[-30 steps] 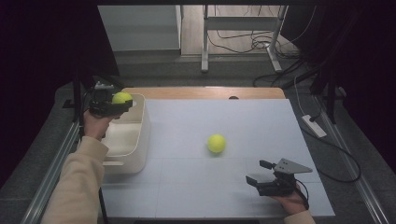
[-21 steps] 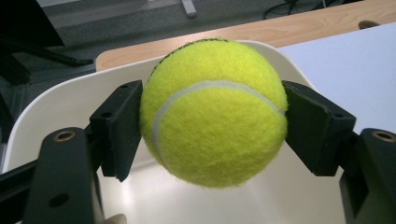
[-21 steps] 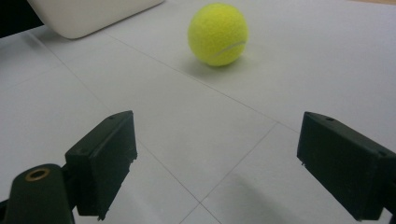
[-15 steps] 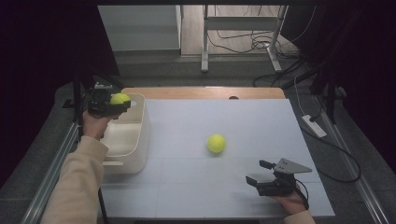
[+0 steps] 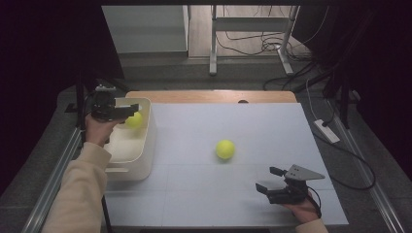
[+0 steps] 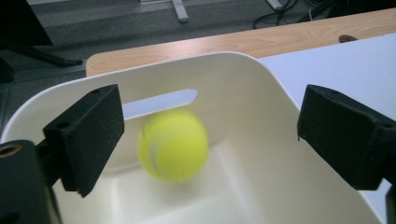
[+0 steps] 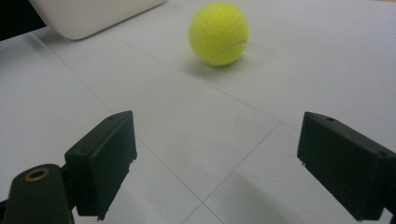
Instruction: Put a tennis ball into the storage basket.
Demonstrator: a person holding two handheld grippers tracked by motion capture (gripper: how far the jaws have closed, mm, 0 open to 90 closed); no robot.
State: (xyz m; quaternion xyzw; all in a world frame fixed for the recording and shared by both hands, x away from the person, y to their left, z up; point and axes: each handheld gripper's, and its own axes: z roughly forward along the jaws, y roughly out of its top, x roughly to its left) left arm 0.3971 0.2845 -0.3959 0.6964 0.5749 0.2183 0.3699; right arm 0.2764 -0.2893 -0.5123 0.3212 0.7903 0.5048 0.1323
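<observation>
Bin: I'm looking at a smooth white plastic bin with rounded corners and a slot handle.
Ball: a fuzzy yellow ball is dropping blurred inside it.
Left gripper: jaws have just been opening, spread, clear of the ball.
Right gripper: I'm holding it spread, empty.
Second ball: sitting on the white tabletop.

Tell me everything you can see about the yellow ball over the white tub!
The yellow ball is a fuzzy tennis ball with a pale curved seam. It looks blurred, as if dropping into the white tub, a smooth plastic-looking bin with a slot handle in its far wall. The left tongs have just been opening, and the ball sits between the wide-apart black pads without touching either one. In the high view it shows inside the tub's far end at the table's left edge, just beyond the tongs.
</observation>
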